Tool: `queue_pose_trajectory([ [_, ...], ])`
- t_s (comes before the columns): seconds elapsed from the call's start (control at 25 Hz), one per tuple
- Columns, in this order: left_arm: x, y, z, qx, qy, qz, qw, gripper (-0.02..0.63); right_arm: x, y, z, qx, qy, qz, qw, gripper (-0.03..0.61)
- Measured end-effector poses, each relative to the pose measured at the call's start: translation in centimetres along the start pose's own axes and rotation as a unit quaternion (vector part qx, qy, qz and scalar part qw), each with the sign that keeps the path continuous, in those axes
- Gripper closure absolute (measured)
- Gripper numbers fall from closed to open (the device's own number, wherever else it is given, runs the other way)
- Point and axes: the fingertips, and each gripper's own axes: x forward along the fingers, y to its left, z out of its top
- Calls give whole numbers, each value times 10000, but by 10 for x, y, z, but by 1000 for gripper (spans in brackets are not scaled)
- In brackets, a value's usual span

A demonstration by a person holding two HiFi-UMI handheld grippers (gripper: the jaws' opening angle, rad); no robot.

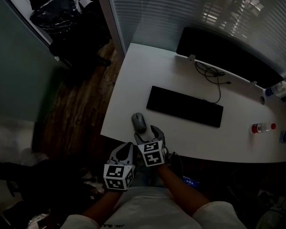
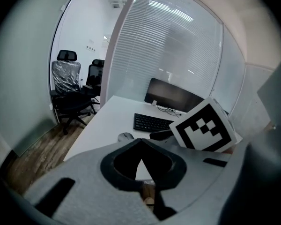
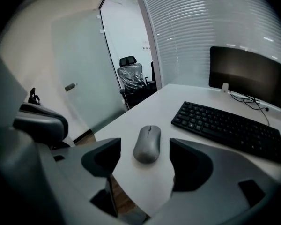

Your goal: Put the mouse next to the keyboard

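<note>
mouse [image 3: 147, 144] between parted jaws of right hand-held gripper [image 3: 145, 149], keyboard [image 3: 229, 128] near

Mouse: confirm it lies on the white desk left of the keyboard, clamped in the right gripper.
Not clamped: the right gripper view shows the right gripper open, the mouse lying free between its jaws on the white desk, left of the keyboard.

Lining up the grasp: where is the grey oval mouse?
In the head view the grey oval mouse lies on the white desk by its near-left edge, left of the black keyboard, ahead of the open right gripper.
</note>
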Motion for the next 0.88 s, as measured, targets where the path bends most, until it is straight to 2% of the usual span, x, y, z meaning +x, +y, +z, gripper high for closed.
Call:
queue_pose_trajectory([
  [0.36, 2, 39, -5, -193, 60, 293, 9994, 612, 55, -1, -10, -45, 485, -209, 9986, 188],
  [0.64, 2, 64, -8, -310, 123, 450, 9984, 612, 77, -5, -19, -28, 733, -424, 9964, 161],
  [0.88, -2, 76, -15, -429, 180, 496, 9977, 612, 80, -4, -23, -166, 859, -642, 9941, 172],
])
